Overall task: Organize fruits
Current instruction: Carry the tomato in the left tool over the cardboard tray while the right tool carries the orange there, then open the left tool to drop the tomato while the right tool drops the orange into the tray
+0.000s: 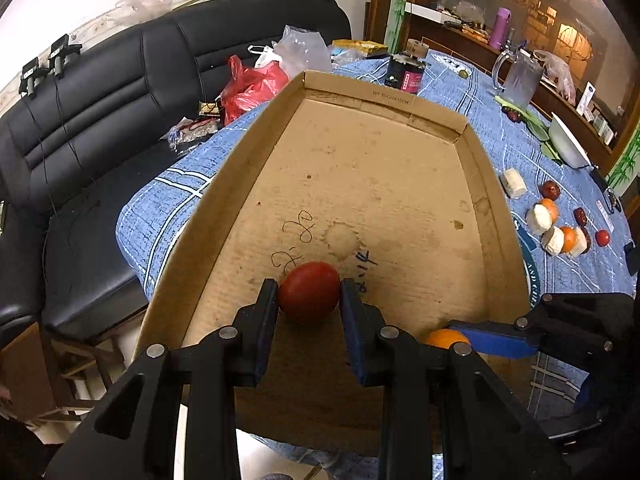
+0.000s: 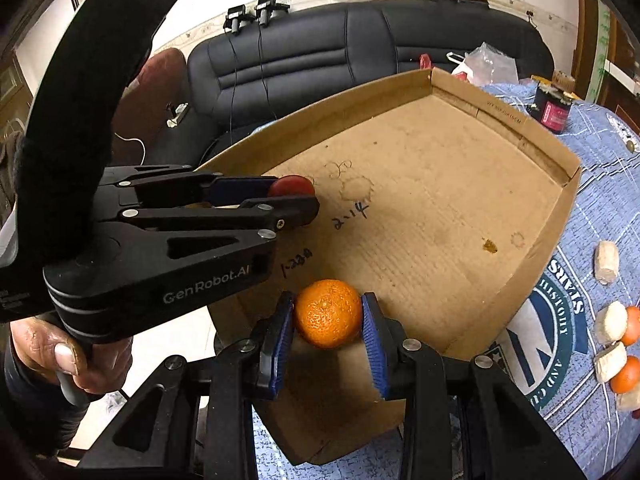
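Most of the cardboard tray's floor (image 1: 380,184) lies bare and open toward its far corner, hemmed by low side walls. At the near end, the left claw (image 1: 309,296) with its red fruit (image 1: 309,291) and the right claw (image 2: 329,314) with its mandarin (image 2: 328,313) sit close together. Right of the tray, scattered fruit and pale chunks (image 1: 556,224) crowd the surface (image 1: 500,120).

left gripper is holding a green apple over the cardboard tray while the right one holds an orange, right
Not quite. The fruit between the fingers of the left gripper is a red fruit, not a green apple, as the left wrist view shows. The rest stands: it is over the cardboard tray, and the right gripper holds an orange.
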Action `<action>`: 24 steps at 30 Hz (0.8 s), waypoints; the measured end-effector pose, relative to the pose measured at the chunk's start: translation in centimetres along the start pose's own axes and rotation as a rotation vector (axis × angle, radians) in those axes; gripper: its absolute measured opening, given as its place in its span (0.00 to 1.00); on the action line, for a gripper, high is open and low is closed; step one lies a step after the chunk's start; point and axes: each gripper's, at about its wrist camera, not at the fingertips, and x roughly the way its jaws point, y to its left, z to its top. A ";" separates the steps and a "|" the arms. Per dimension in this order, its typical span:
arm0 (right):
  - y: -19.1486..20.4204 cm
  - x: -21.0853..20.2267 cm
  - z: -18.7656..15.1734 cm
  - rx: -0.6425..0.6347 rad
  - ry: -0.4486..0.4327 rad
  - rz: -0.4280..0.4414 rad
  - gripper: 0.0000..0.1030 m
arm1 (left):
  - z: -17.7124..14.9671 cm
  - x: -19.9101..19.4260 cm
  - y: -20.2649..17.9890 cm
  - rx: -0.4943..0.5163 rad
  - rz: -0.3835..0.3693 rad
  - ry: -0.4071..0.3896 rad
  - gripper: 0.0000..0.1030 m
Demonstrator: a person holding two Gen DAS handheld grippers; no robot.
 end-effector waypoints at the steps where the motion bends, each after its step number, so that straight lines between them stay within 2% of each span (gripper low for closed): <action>1: 0.0 0.0 0.0 0.000 0.000 0.001 0.34 | 0.0 0.0 -0.1 0.002 0.002 0.000 0.28; 3: 0.0 -0.1 0.0 0.003 -0.003 0.003 0.36 | 0.0 0.0 -0.1 0.004 0.005 0.001 0.29; 5: 0.0 -0.3 0.0 0.008 -0.008 0.010 0.42 | -0.1 -0.1 -0.1 0.004 0.026 0.003 0.46; 7: -0.2 -0.5 0.2 0.013 -0.012 0.008 0.46 | -0.2 -0.2 -0.1 0.004 0.043 -0.005 0.53; 14: -0.5 -2.3 -0.3 0.038 -0.043 0.015 0.49 | 0.0 -1.7 -0.1 -0.001 0.069 -0.052 0.53; 24: -1.2 -6.9 -2.7 0.061 -0.109 -0.015 0.54 | 0.2 -3.5 -1.3 0.006 0.058 -0.088 0.54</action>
